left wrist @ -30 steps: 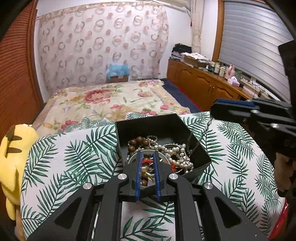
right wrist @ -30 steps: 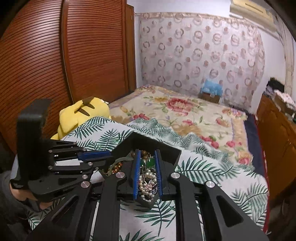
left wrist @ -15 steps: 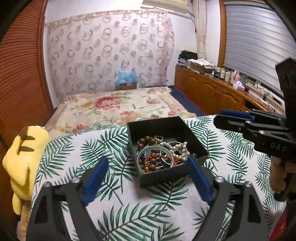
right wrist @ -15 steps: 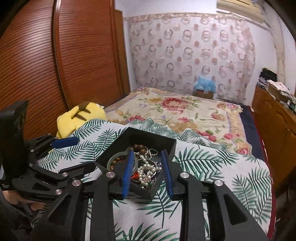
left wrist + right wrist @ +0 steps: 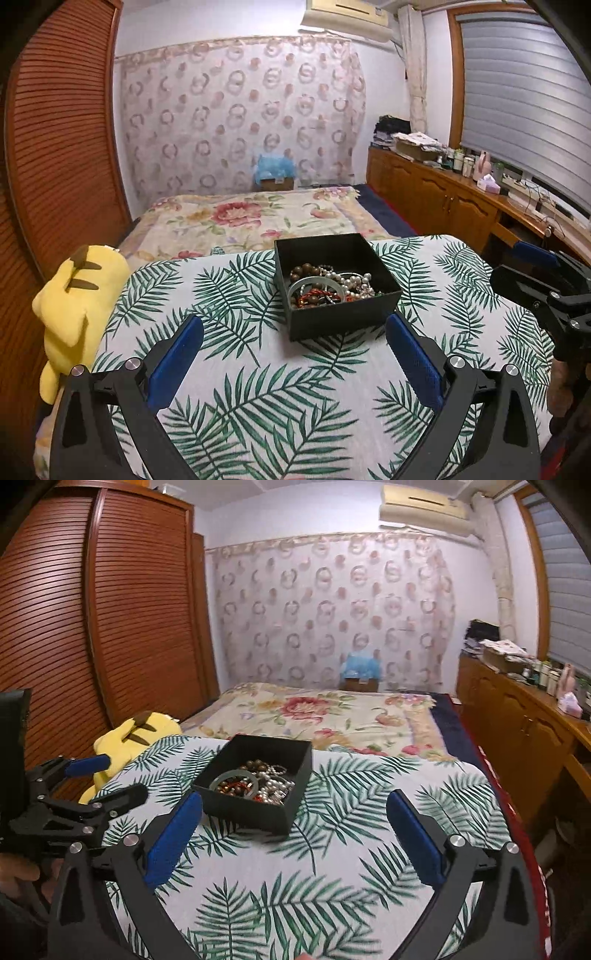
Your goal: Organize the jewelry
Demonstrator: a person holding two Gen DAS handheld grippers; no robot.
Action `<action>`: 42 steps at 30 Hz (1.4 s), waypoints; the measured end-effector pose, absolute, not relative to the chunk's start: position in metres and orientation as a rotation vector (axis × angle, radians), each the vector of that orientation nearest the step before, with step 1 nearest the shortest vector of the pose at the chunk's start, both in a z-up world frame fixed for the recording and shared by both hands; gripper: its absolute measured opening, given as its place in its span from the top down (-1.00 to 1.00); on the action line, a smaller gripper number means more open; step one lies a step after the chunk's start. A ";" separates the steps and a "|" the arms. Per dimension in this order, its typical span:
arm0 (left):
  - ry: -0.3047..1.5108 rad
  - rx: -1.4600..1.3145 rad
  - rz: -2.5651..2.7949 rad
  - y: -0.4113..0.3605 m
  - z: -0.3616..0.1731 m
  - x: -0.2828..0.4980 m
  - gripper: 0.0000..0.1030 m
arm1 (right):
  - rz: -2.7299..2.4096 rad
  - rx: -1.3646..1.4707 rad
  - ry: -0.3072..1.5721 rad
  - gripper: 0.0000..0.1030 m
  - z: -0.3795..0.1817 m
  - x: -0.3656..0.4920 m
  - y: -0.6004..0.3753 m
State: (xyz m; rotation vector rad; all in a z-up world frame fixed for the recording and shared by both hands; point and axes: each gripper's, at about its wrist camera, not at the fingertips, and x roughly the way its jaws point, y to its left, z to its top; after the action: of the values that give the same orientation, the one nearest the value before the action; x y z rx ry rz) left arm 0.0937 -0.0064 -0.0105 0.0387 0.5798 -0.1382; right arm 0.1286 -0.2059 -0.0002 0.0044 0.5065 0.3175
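A black open box stands on the palm-leaf tablecloth. Inside it is a tangle of jewelry: brown wooden beads, a pearl string and a grey-green bangle. My left gripper is just short of the box's near wall, its jaws opening wide with nothing between them. My right gripper is near the box's right front corner, jaws also opening and empty. Each gripper shows at the edge of the other's view.
A yellow plush toy leans at the table's left edge. Behind the table lies a bed with a floral cover. A louvred wooden wardrobe runs along the left, and a low wooden cabinet with clutter along the right.
Both grippers were nearly shut over the jewelry in the box. They have opened wide and drawn back from the box, and the jewelry stays in it.
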 end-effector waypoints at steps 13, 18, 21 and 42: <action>0.559 0.043 -0.107 -0.005 -0.005 0.080 -0.85 | 0.273 0.034 0.479 -0.95 -0.002 0.116 -0.215; 0.560 0.042 -0.108 -0.005 -0.005 0.080 -0.85 | 0.269 0.037 0.476 -0.95 -0.002 0.114 -0.215; 0.559 0.040 -0.109 -0.005 -0.004 0.078 -0.85 | 0.269 0.034 0.476 -0.95 -0.002 0.113 -0.215; 0.559 0.041 -0.109 -0.005 -0.004 0.077 -0.85 | 0.267 0.035 0.475 -0.95 -0.003 0.113 -0.215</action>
State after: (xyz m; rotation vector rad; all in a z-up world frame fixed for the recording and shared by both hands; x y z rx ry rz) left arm 0.0774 -0.0050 -0.0043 0.0407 0.5585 -0.1086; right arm 0.1128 -0.2153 -0.0026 0.0347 0.4750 0.2670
